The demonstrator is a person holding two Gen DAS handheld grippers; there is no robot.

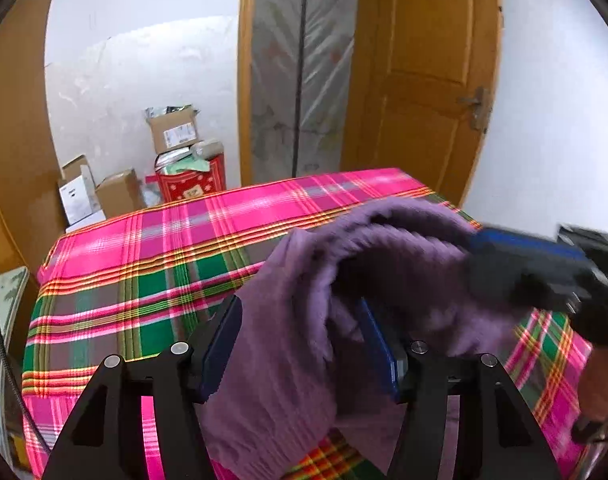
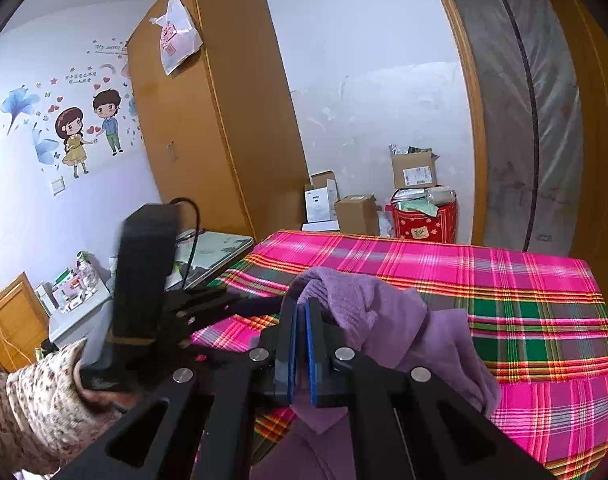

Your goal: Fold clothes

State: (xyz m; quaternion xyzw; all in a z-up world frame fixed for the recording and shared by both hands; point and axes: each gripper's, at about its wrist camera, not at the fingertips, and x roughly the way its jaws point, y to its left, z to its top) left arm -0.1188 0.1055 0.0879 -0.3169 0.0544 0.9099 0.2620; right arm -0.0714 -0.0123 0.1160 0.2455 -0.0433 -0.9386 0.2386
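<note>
Left wrist view: the left tool (image 1: 300, 344) stands partly open, and a purple garment (image 1: 288, 320) hangs between its blue pads (image 1: 377, 344) — cloth between them, not pinched. The garment drapes over the plaid-covered bench (image 1: 152, 256). The right tool (image 1: 515, 264) enters from the right, blurred, at the cloth's upper edge.

Right wrist view: the right tool (image 2: 302, 312) is clamped narrow on a fold of the garment (image 2: 387, 320) — lifted above the bench (image 2: 523, 292). A patterned sleeve (image 2: 36, 404) shows at lower left.
</note>
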